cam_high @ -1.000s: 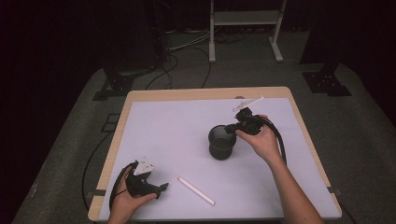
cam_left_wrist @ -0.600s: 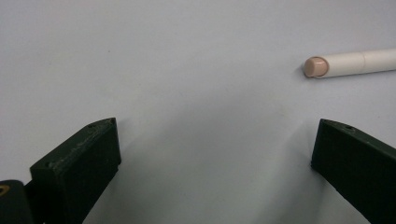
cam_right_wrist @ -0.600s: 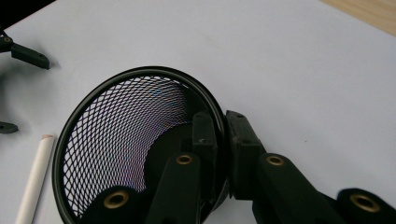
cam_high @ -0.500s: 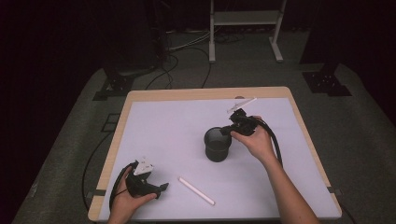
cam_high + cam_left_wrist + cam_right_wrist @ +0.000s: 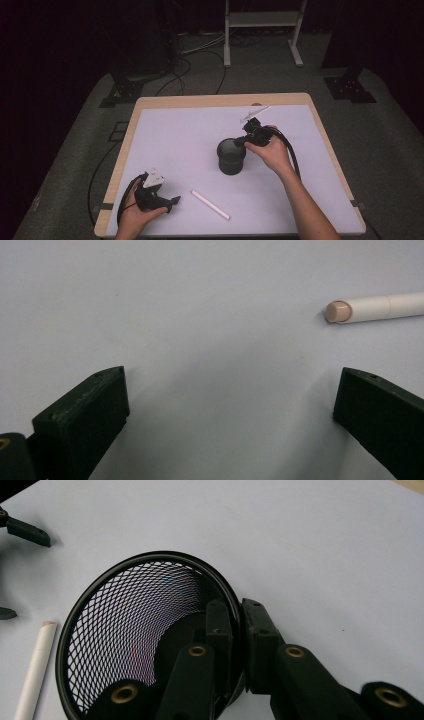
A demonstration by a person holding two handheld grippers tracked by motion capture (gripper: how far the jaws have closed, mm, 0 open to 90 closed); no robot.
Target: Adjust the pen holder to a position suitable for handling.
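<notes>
Item 1. Left gripper [image 5: 159, 199], near the front left corner of the worktop [image 5: 165, 130], resting low on the surface in the person's left hand [image 5: 136, 216]. In the left gripper view its jaws stand wide apart with nothing between them. Judged idle.

Item 2. White stick [image 5: 210, 204], a slim cylinder with a pinkish end [image 5: 338, 311], lying flat near the front edge, just right of the left gripper and apart from it. In the left gripper view its pinkish end lies ahead of the right-hand jaw, untouched. Judged likely destined for the cup.

Item 3. Black mesh cup [image 5: 231, 156], round and upright at mid-worktop, empty as far as the right gripper view shows.

Item 4. Right gripper [image 5: 250, 136], at the cup's far right rim [image 5: 150, 557]. Its jaws are clamped on the cup wall, one inside the mesh, one outside.

Handling note, step in hand judged as repositioning the cup by its rim:
- Keep the clamp firm; thin mesh may slip or flex.
- Keep the cup level, since a one-sided hold tends to tip it.
- Slide or lift low toward the stick, then set the base flat before releasing.
- Stop short of the stick, which rolls easily.
</notes>
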